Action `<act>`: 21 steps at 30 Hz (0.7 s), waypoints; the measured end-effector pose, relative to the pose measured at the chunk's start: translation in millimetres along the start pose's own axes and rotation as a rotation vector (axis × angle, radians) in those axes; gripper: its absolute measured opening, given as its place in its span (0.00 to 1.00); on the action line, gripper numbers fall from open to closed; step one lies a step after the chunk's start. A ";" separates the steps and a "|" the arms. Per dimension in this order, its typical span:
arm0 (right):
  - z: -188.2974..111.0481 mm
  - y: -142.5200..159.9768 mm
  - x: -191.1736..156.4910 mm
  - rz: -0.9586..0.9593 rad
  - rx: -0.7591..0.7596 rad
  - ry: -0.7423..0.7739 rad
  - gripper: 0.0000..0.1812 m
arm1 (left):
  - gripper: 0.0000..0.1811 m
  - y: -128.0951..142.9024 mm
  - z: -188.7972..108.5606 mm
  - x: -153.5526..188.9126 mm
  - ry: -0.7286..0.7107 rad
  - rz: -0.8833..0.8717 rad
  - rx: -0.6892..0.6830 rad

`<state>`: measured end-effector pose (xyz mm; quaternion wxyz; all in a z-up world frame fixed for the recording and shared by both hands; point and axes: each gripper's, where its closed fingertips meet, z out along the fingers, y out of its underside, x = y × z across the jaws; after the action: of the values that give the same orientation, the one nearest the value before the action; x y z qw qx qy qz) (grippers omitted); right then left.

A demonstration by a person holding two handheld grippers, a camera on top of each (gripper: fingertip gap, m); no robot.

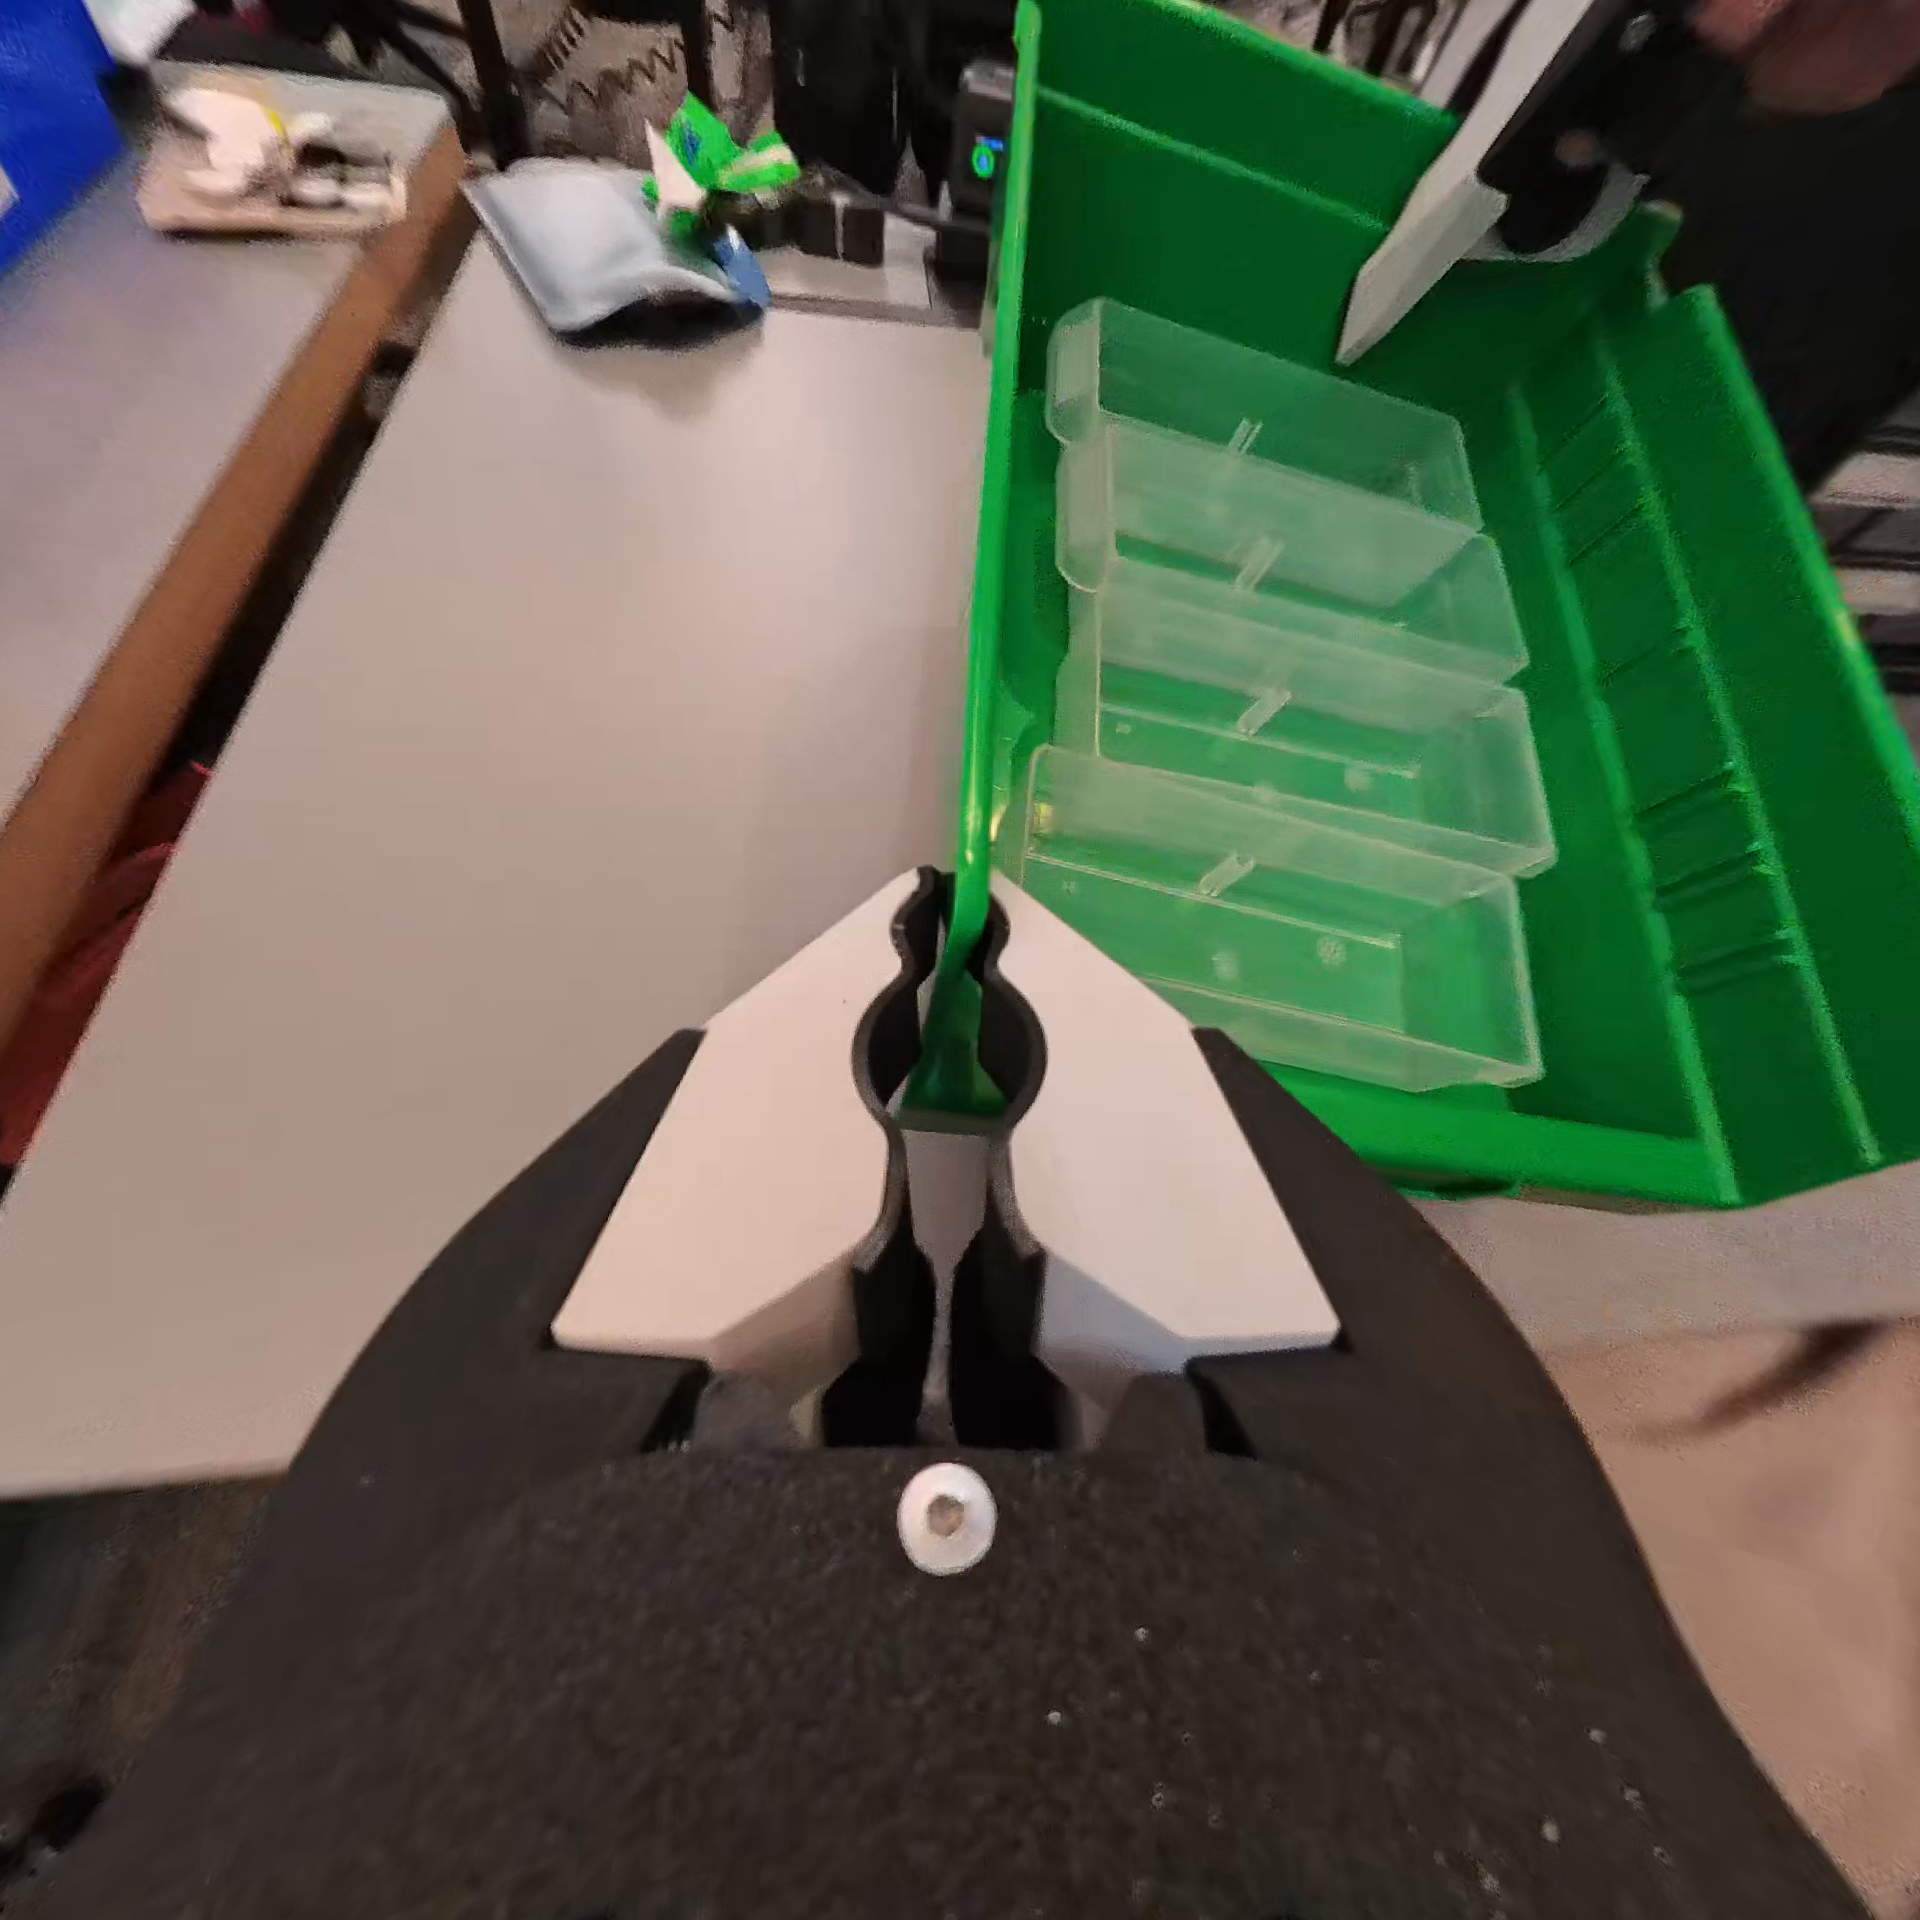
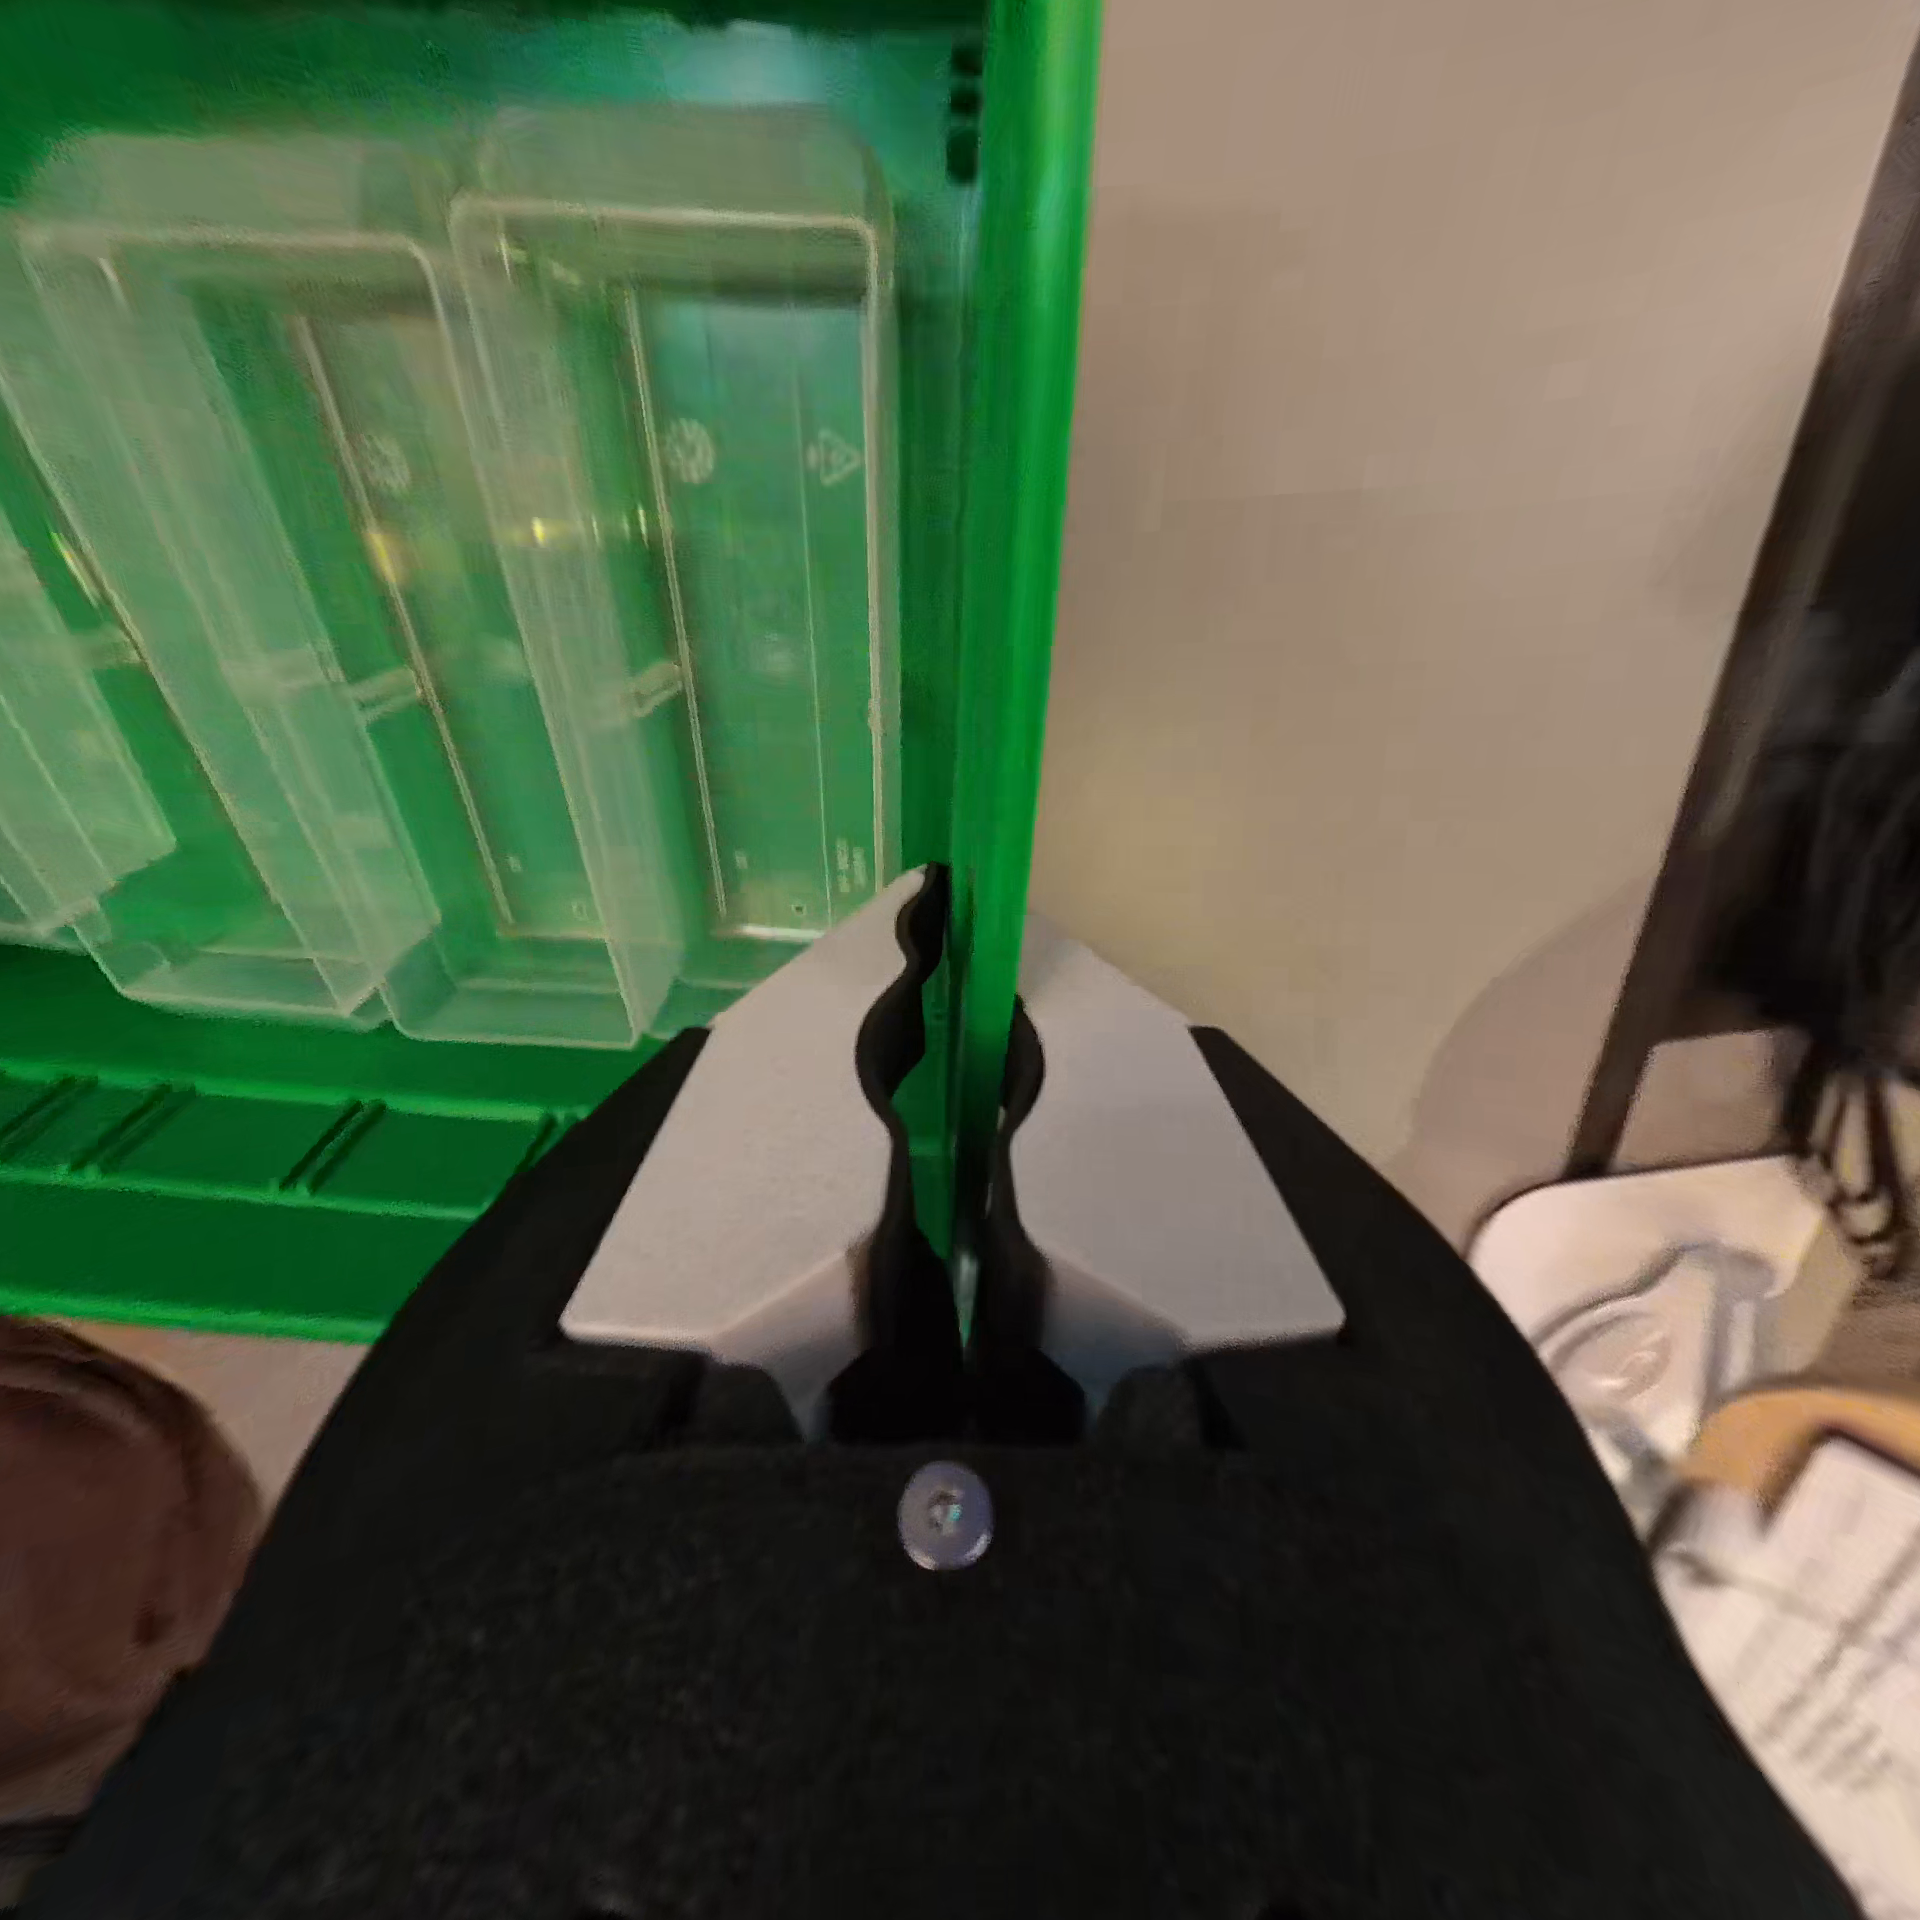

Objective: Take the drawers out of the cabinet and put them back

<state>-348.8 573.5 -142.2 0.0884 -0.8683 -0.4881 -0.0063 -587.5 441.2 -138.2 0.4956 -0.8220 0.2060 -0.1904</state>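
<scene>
A green plastic cabinet (image 1: 1621,790) is held tilted above the table, open side toward me. Several clear plastic drawers (image 1: 1288,665) lie loose and overlapping inside it. My left gripper (image 1: 951,904) is shut on the cabinet's left wall edge (image 1: 987,623). My right gripper (image 2: 971,914) is shut on the opposite wall edge (image 2: 1023,520); its white finger also shows in the left wrist view (image 1: 1423,249) at the cabinet's far corner. In the right wrist view the clear drawers (image 2: 665,582) are blurred, slanted across the cabinet's inside (image 2: 208,1174).
A grey table (image 1: 582,748) lies under the cabinet, with a grey-blue pouch (image 1: 613,260) and green wrappers (image 1: 717,156) at its far end. A second table (image 1: 135,395) stands to the left. Papers and a clear tray (image 2: 1714,1382) lie at lower right.
</scene>
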 end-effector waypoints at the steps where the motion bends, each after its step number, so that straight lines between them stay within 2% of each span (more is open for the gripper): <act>1: 7.7 0.3 14.4 -0.035 -0.018 0.005 0.01 | 0.01 -7.3 11.1 0.2 -0.014 0.027 0.011; 6: 36.6 24.2 72.1 -0.008 -0.097 -0.054 0.01 | 0.01 -20.1 73.4 17.6 -0.014 0.025 -0.031; 11: 43.1 54.0 109.7 -0.026 -0.191 -0.053 0.01 | 0.01 -14.0 118.4 46.6 0.022 -0.006 -0.094; 16: 60.5 66.9 119.3 -0.059 -0.266 -0.081 0.02 | 0.01 -3.1 133.8 66.2 0.011 -0.035 -0.123; 21: 72.1 54.9 120.9 -0.067 -0.281 -0.095 0.03 | 0.01 -3.8 133.1 58.2 -0.035 -0.058 -0.109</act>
<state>-244.4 659.4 -209.4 -0.0573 -0.8546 -0.5149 -0.0365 -469.0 510.1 -186.6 0.4479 -0.8566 0.1836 -0.1787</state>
